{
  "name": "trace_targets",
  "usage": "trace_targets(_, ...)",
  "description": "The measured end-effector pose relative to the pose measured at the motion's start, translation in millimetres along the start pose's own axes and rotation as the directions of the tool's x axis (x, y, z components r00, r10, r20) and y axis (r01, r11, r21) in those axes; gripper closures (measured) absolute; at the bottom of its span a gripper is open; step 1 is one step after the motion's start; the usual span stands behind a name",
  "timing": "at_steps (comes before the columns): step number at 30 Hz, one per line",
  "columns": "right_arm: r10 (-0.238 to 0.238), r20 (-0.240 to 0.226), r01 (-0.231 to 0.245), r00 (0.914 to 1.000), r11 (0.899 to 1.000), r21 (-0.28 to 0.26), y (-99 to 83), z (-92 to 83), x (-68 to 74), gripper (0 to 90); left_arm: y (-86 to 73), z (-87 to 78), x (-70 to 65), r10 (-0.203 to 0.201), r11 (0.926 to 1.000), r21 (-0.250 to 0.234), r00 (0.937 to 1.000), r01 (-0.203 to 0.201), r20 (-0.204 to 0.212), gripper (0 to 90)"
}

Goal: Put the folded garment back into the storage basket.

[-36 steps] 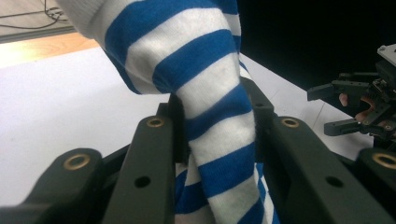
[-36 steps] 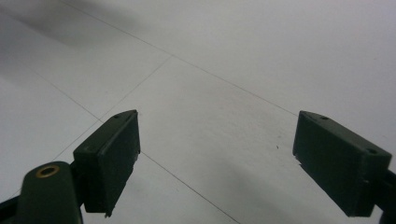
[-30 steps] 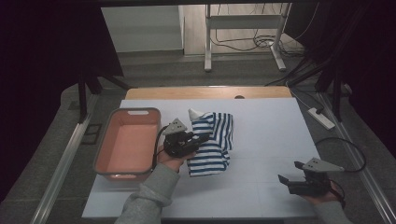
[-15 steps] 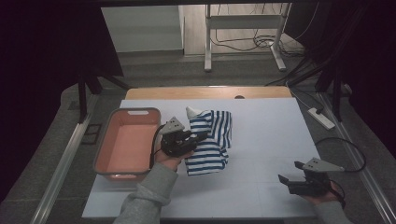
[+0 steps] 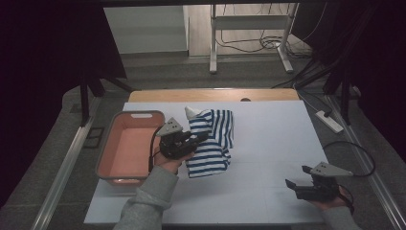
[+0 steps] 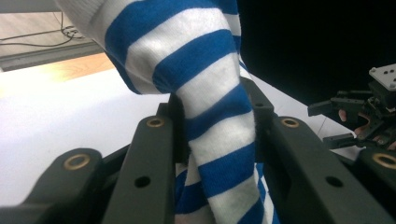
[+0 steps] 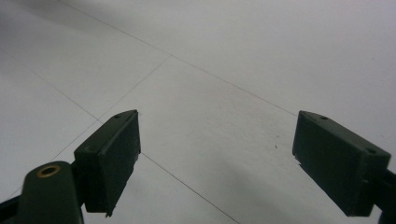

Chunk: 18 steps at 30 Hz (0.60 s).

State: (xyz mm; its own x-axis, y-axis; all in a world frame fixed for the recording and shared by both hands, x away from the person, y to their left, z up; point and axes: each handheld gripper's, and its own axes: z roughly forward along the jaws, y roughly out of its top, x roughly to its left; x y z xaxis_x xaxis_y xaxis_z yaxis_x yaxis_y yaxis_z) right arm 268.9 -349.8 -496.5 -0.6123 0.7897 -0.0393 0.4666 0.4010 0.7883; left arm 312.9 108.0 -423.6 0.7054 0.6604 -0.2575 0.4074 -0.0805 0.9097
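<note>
**Striped cloth pinched at the left, right gripper idle**

Starting at the left of the table (image 5: pixel 268 143), the orange basin (image 5: pixel 125 146) sits open and nothing shows in it. Just beside it my left gripper (image 5: pixel 203 137) is clamped on a fold of the blue-and-white striped cloth (image 5: pixel 213 141), which lies bunched near the table's middle, partly raised at its far end. My worry is the grip: I judge it holds only a narrow roll of fabric, so a quick pull toward the basin could let it slide out, or drag the trailing part across the basin's rim. The left gripper view makes that clear, showing the cloth (image 6: pixel 205 107) squeezed between the jaws, which the high view is too far off to tell. Far right, my right gripper (image 5: pixel 293 185) rests low near the front edge, jaws spread wide with nothing between them. Its own view confirms bare table (image 7: pixel 243 56) beneath.
</note>
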Motion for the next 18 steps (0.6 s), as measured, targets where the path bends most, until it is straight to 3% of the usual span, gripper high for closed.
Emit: trace_targets(18, 0.006, 0.003, -0.006, 1.0000, 1.000, 0.004, -0.4, 0.4, -0.3, 16.2, 5.1, -17.7, 13.0, -0.028, 0.9985, -0.048, 0.9993, 0.027, -0.025, 70.5)
